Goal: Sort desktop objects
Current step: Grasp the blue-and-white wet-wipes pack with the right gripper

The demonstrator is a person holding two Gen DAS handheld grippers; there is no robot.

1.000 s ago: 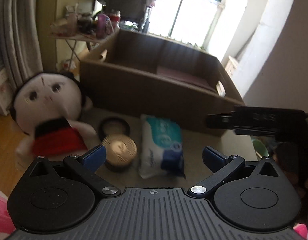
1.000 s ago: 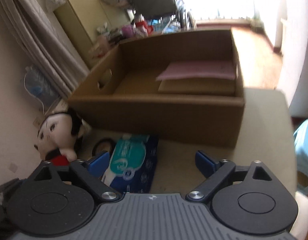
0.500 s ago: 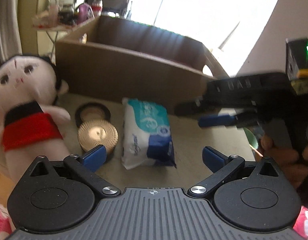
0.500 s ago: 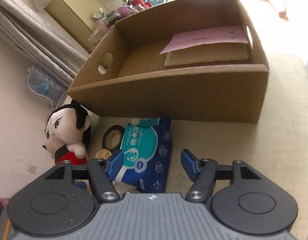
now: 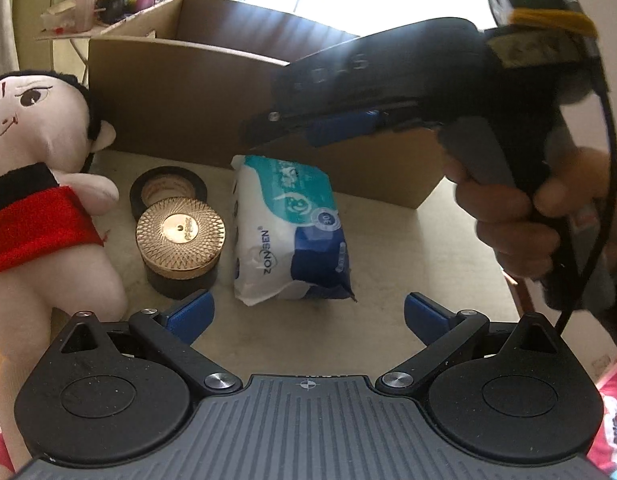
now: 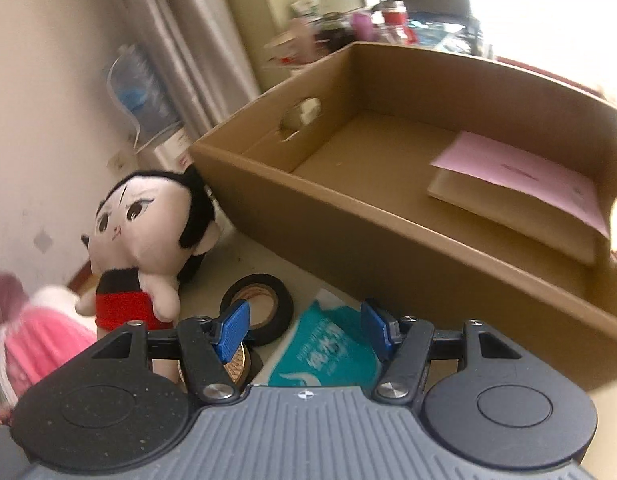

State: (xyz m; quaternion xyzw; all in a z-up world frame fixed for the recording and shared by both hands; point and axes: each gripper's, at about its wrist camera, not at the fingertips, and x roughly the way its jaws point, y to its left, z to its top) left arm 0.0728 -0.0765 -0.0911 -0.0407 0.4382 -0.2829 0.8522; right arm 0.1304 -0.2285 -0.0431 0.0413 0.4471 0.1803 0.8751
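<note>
The pack of wet wipes (image 5: pixel 288 232) lies on the desk (image 5: pixel 388 248) just before the cardboard box (image 6: pixel 388 208). Above it hangs the right gripper (image 6: pixel 304 330), fingers half-parted and empty, likely lining up a grab. The left gripper (image 5: pixel 306 314) waits wide open.

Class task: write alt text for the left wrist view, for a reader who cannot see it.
An open left gripper points at a wet-wipes pack on the table, beside a gold-lidded tin, tape roll and doll; behind, a cardboard box.
</note>
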